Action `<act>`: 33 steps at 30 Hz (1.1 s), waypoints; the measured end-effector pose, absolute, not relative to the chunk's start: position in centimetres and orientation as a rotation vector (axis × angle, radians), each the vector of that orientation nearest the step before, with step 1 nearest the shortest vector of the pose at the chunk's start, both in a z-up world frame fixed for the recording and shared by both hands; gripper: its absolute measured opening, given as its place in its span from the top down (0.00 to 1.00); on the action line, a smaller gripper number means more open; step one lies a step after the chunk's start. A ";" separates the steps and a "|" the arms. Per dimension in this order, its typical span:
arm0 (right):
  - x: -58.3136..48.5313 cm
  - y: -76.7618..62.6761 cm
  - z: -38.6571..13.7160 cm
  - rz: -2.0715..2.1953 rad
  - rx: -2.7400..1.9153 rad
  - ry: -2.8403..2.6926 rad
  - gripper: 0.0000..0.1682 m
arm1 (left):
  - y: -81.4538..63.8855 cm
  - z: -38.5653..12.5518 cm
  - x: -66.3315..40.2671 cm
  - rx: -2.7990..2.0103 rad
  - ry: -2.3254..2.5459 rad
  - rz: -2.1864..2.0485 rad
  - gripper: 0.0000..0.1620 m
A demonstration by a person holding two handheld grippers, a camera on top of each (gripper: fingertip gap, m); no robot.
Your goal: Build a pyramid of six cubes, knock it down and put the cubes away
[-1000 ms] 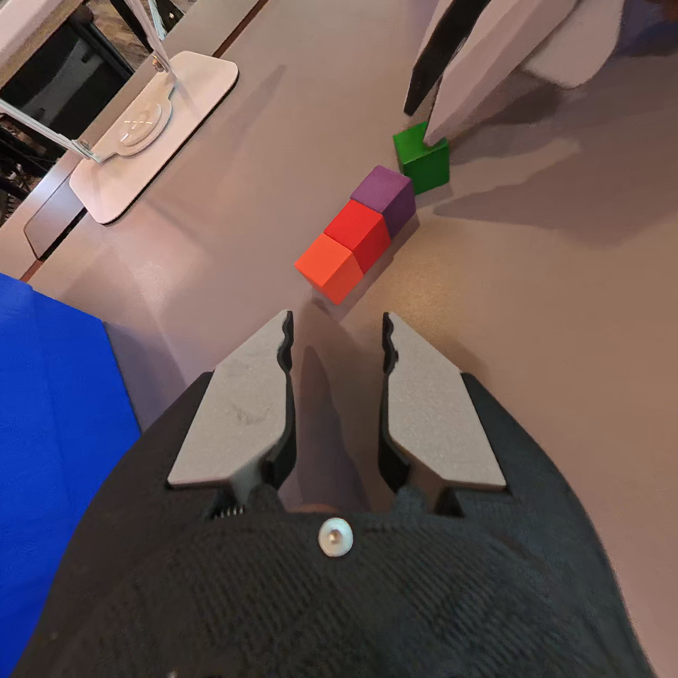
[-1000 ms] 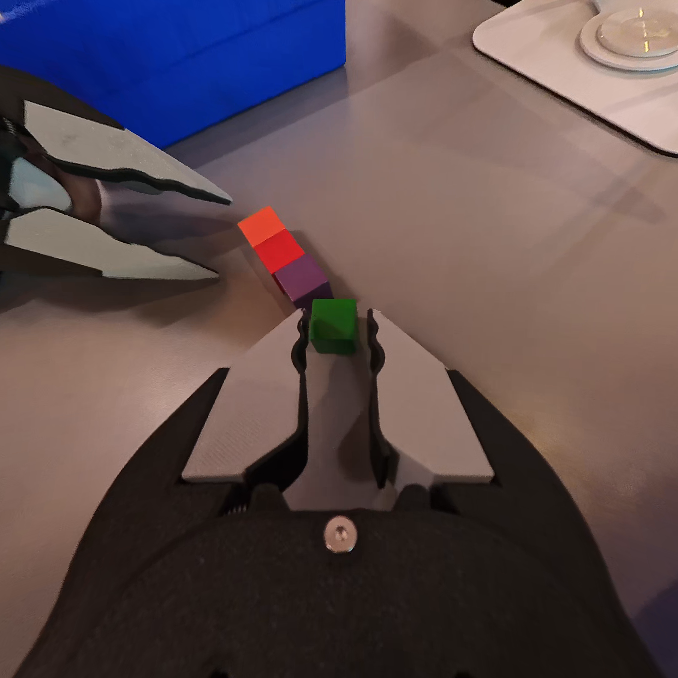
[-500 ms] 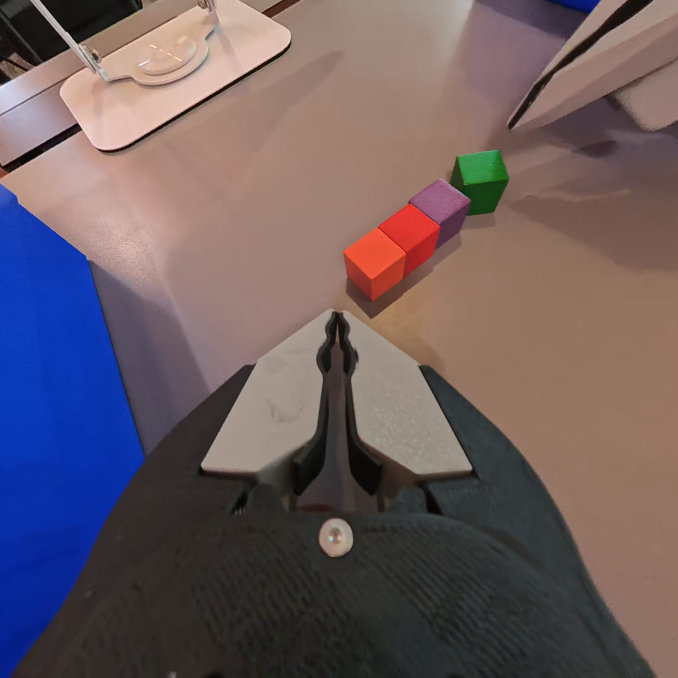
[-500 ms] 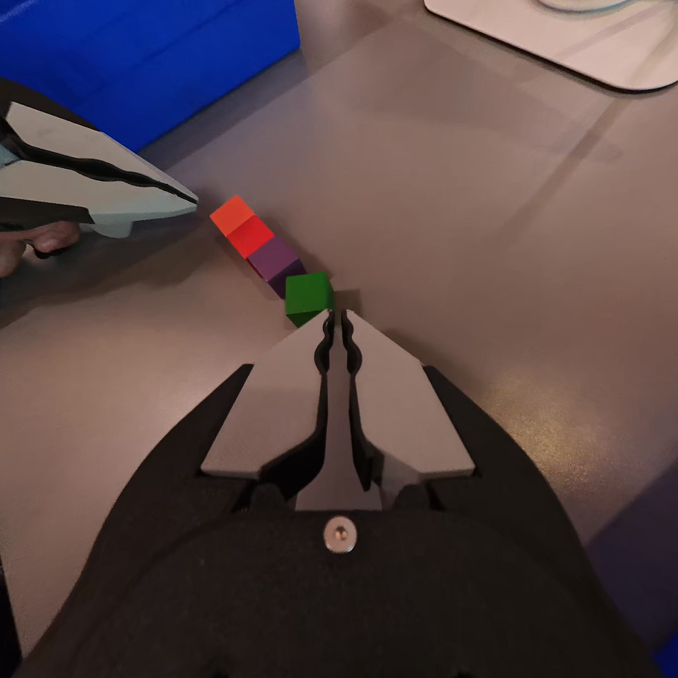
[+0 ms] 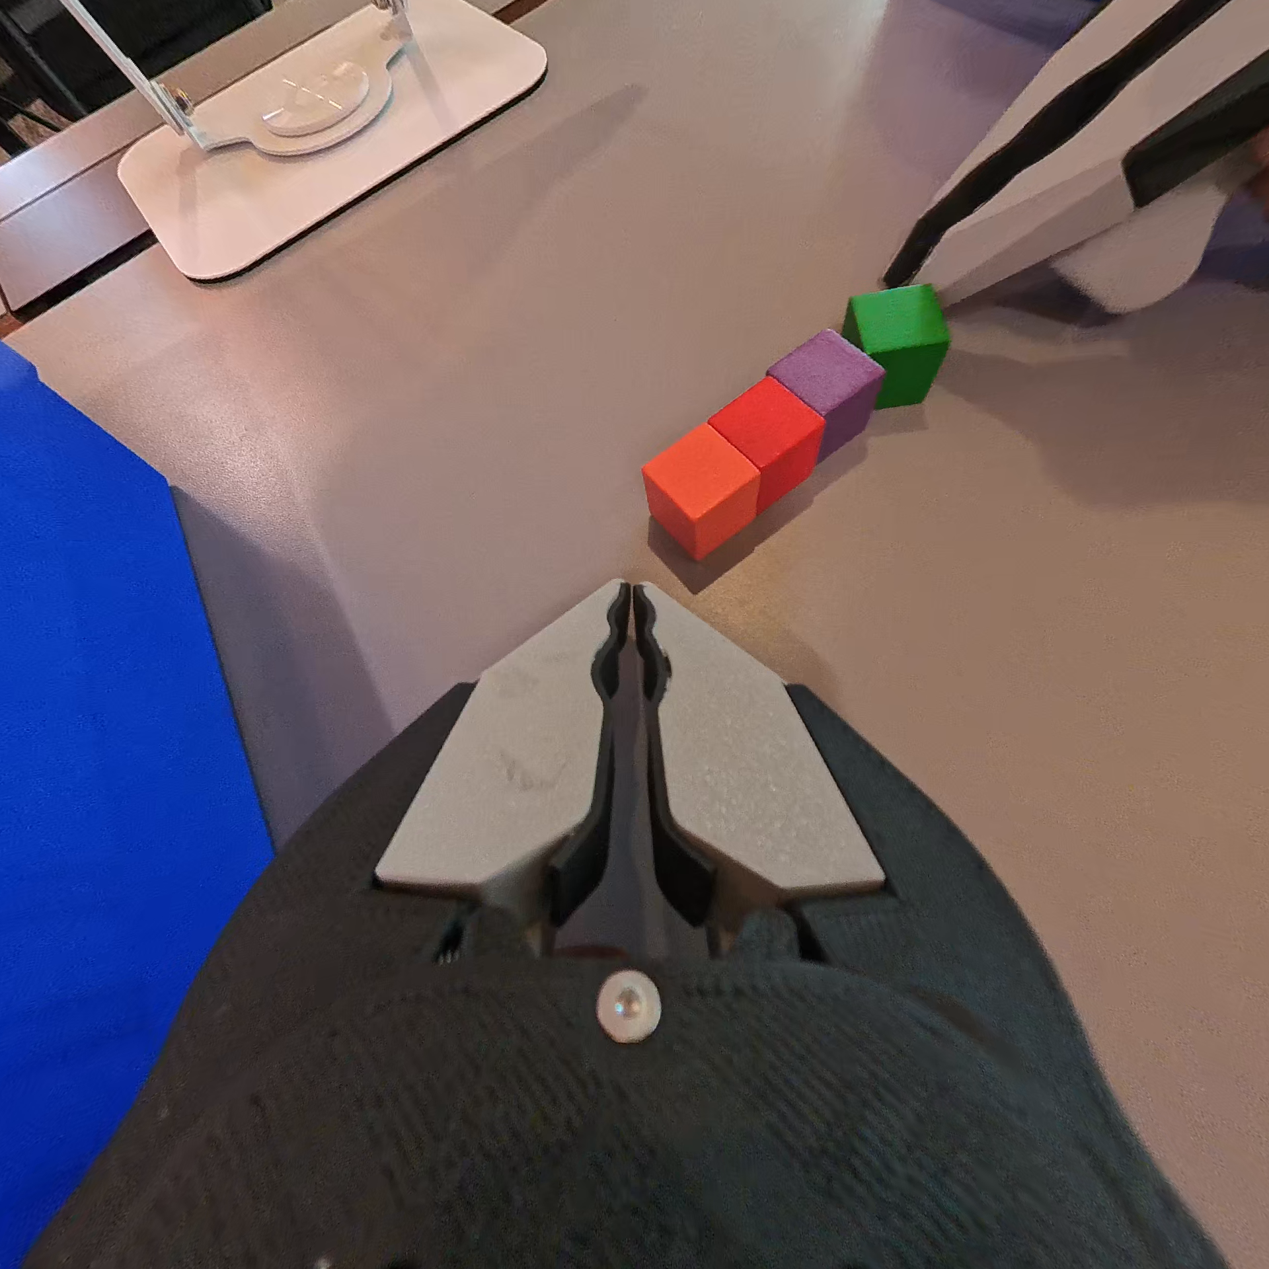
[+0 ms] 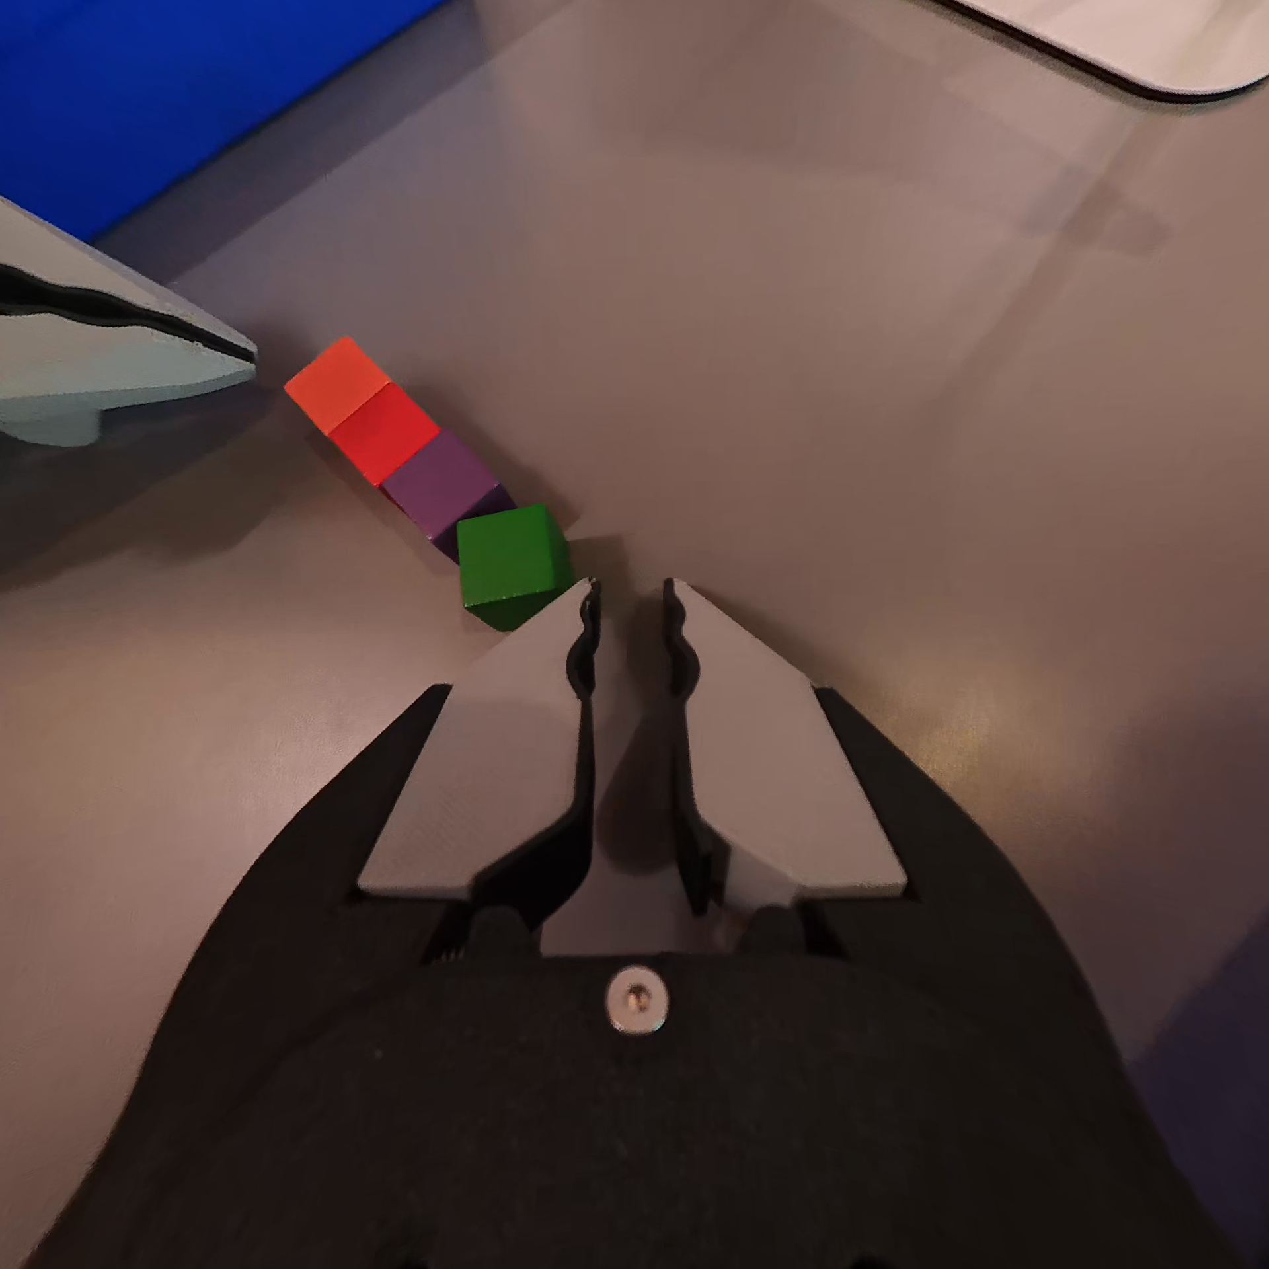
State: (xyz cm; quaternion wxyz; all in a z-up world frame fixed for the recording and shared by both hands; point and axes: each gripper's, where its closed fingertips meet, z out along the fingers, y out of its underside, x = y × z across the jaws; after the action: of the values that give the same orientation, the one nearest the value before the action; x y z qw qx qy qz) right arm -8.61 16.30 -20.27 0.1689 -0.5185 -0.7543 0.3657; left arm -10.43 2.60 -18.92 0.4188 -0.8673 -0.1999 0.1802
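Four cubes lie in a row on the grey table: orange [image 5: 700, 487], red [image 5: 769, 432], purple [image 5: 827, 384] and green [image 5: 896, 336]. The green one sits turned at the end, against the purple one. My left gripper [image 5: 632, 590] is shut and empty, just short of the orange cube. My right gripper [image 6: 630, 584] is slightly open and empty, and its left fingertip [image 6: 584, 590] is against the green cube's [image 6: 511, 559] near right corner. The right wrist view also shows the purple [image 6: 446, 484], red [image 6: 384, 429] and orange [image 6: 336, 384] cubes and the left gripper [image 6: 247, 357].
A blue box [image 5: 103, 687] stands left of my left gripper and shows at the top left of the right wrist view [image 6: 172, 89]. A white stand base [image 5: 329, 137] lies at the far side of the table. The right gripper's tips [image 5: 893, 281] sit behind the green cube. The tips of one gripper are about 15 cm away from the tips of the other.
My left gripper went from open to shut and stays by the orange cube. My right gripper let go of the green cube, drew back shut, then came up beside it and parted slightly.
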 end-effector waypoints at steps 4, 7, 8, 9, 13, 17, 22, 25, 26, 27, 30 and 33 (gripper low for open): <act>-8.4 16.4 -19.9 1.058 -1.474 -2.146 0.91 | 2.6 -18.9 -10.4 -2.174 -0.505 0.448 1.00; -8.0 16.5 -19.0 1.125 -1.471 -2.134 0.92 | 2.5 -18.9 -10.4 -2.173 -0.508 0.446 1.00; -7.9 16.5 -18.8 1.153 -1.472 -2.131 0.93 | 2.5 -18.9 -10.4 -2.172 -0.509 0.446 1.00; -7.9 16.5 -18.6 1.174 -1.476 -2.130 0.94 | 2.5 -18.9 -10.4 -2.172 -0.509 0.445 1.00; -7.6 16.3 -18.9 1.189 -1.489 -2.155 0.94 | 2.5 -18.9 -10.3 -2.174 -0.507 0.441 1.00; -7.2 15.7 -19.0 1.163 -1.461 -2.197 0.94 | 2.5 -18.9 -10.3 -2.170 -0.506 0.437 1.00; -7.4 15.5 -19.2 1.135 -1.451 -2.198 0.94 | 2.6 -18.9 -10.3 -2.168 -0.505 0.432 1.00; -7.8 15.6 -19.7 1.113 -1.466 -2.186 0.91 | 2.6 -18.9 -10.2 -2.174 -0.503 0.430 1.00; -7.9 15.6 -19.8 1.099 -1.469 -2.186 0.91 | 2.6 -18.9 -10.2 -2.174 -0.503 0.430 1.00; -7.9 15.7 -19.9 1.090 -1.469 -2.186 0.91 | 2.6 -18.9 -10.2 -2.174 -0.503 0.429 1.00; -8.0 15.8 -19.8 1.101 -1.470 -2.174 0.91 | 2.6 -18.9 -10.3 -2.170 -0.505 0.429 1.00; -8.2 16.1 -19.4 1.140 -1.495 -2.136 0.91 | 2.5 -18.9 -10.3 -2.169 -0.506 0.432 1.00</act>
State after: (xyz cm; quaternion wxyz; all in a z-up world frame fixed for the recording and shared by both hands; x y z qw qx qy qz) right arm -8.21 16.05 -19.43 0.1476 -0.5197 -0.7424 0.3962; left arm -10.30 2.54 -18.89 0.4226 -0.8664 -0.2023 0.1726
